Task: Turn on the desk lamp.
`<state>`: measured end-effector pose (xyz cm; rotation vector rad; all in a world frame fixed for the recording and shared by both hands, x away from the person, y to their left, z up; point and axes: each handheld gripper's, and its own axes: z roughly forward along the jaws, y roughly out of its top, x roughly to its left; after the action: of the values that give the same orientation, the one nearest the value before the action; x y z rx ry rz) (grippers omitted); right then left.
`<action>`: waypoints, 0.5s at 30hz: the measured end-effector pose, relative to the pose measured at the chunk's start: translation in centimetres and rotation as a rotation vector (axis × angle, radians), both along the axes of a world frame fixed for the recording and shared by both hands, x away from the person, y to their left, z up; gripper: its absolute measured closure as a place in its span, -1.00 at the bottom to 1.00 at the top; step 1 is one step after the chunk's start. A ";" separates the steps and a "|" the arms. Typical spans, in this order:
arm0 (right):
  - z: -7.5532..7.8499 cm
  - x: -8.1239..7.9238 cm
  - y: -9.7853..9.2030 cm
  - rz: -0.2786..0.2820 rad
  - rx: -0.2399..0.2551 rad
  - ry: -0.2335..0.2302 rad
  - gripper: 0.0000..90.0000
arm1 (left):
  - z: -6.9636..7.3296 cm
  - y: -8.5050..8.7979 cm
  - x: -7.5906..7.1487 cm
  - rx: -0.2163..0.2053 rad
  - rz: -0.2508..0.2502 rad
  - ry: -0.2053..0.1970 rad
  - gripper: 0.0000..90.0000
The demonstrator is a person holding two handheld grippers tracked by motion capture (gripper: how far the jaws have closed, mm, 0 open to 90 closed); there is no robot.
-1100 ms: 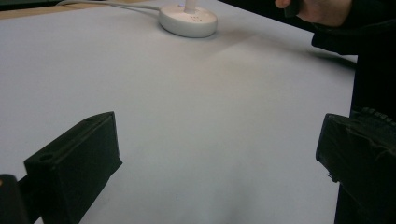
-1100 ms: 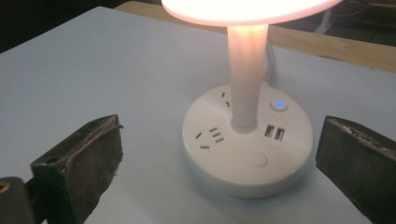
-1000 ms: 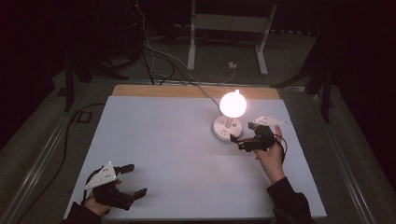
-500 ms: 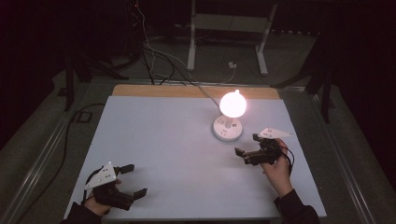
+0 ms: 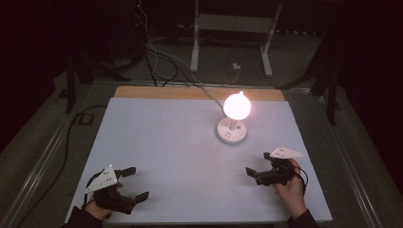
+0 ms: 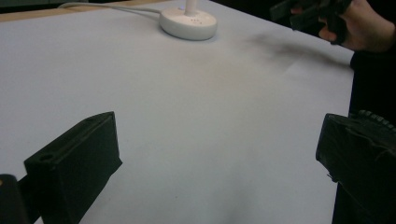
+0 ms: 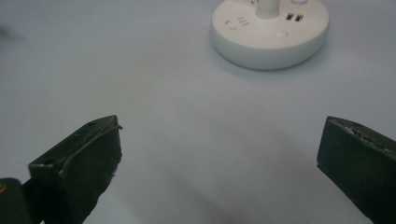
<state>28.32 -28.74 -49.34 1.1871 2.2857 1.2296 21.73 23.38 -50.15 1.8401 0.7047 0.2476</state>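
Sitting on a white table [image 5: 180,142]: round white lamp base [image 5: 231,131], right of centre, toward the far edge. Carrying a glowing globe bulb [image 5: 236,106] on a short white stem [image 7: 267,7]. Running off the far edge: white cable [image 5: 209,92], trailing from the base toward the floor behind.

Resting at the near-left corner: left gripper [image 5: 135,183], held in the left hand [image 5: 102,206], jaws standing wide apart, gripping nothing. Showing bare tabletop between the two black jaws in the left gripper view. Wearing a grey three-cornered plate [image 5: 103,178] on top.

Hovering near the right edge, well short of the lamp base: right gripper [image 5: 257,165], held in the right hand [image 5: 290,190], jaws spread wide, empty. Pointing toward the base in the right gripper view, base well apart from both jaws. Carrying its own grey plate [image 5: 285,152].

Showing on the base top in the right gripper view: socket slots [image 7: 236,20], two small rectangular ports [image 7: 294,17], probably USB, and a round button [image 7: 281,33]. Reading no brand or lettering anywhere; markings too small and soft to make out.

Standing on the dark floor beyond the table: white frame legs [image 5: 230,35] and loose cables [image 5: 157,52].
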 end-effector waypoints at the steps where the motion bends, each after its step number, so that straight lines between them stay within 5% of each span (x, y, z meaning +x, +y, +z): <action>1: -0.1 -0.3 -0.2 0.003 0.005 -0.002 -1.00 | 0.0 0.0 0.0 0.005 0.000 0.001 -0.99; 15: -1.7 -3.7 -2.6 -0.020 0.005 0.019 -1.00 | 0.0 -0.1 0.1 -0.001 0.004 0.003 -0.99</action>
<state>24.61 -31.38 -51.00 1.2258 2.2802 1.2226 21.79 23.33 -50.17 1.8390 0.7103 0.2470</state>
